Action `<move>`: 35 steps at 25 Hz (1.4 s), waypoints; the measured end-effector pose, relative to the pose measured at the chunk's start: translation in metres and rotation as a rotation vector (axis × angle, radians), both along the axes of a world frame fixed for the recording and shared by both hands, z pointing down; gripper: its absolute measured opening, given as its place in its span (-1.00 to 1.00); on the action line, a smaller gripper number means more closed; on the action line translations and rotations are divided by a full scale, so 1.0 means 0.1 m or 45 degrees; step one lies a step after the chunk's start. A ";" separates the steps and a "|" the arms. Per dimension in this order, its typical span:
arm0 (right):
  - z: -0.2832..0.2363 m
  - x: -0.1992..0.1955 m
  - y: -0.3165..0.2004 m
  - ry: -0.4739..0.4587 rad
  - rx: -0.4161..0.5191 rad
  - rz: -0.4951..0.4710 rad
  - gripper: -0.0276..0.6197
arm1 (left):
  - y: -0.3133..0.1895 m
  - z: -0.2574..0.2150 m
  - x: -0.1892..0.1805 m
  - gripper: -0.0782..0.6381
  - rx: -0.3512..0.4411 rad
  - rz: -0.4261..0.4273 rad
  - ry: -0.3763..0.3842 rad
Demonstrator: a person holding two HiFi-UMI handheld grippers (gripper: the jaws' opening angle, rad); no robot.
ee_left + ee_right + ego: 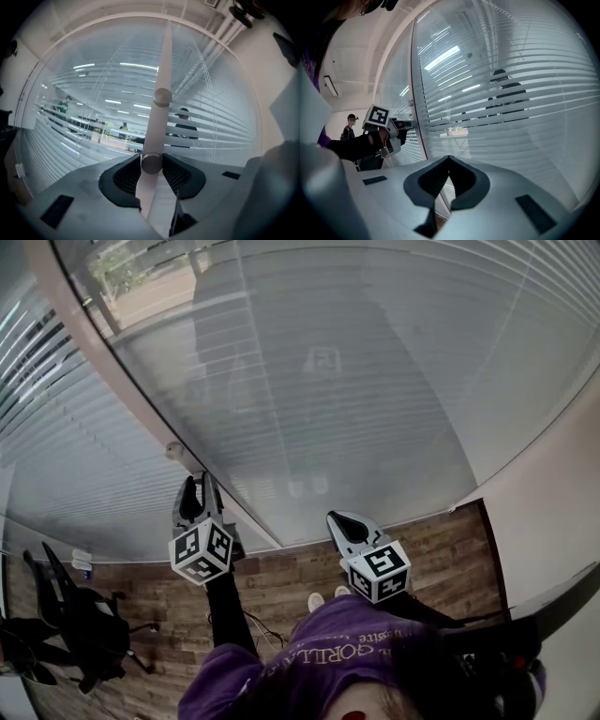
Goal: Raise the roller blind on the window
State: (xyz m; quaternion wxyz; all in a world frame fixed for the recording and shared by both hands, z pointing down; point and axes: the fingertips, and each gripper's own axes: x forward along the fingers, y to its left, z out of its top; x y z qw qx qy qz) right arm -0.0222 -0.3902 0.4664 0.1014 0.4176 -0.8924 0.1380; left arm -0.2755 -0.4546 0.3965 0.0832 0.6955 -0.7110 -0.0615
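Your left gripper (151, 158) has its fingers pinched on the lower knob (151, 164) of the pale window post (161, 56). That knob is probably the blind's winder, so it's the grip you want, and a second knob (162, 97) sits just beyond the fingertips. The blind (93, 117) hangs lowered behind the glass on either side of those fingers, while your right gripper (449, 160) idles with its fingers pressed together on nothing.

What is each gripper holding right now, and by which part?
The left gripper grips the lower round knob on the window post by its sides; the right gripper holds nothing, fingers together.
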 end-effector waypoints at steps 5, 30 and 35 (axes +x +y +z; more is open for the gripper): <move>0.01 0.00 0.00 0.001 0.000 0.001 -0.92 | 0.01 0.02 -0.01 -0.43 -0.013 -0.010 -0.142; 0.03 -0.03 0.02 -0.002 -0.005 -0.006 -0.92 | -0.02 0.10 0.10 -0.44 -0.175 -0.040 -0.961; 0.03 -0.03 0.01 0.001 -0.003 -0.007 -0.92 | -0.02 0.10 0.12 -0.44 -0.179 -0.032 -1.028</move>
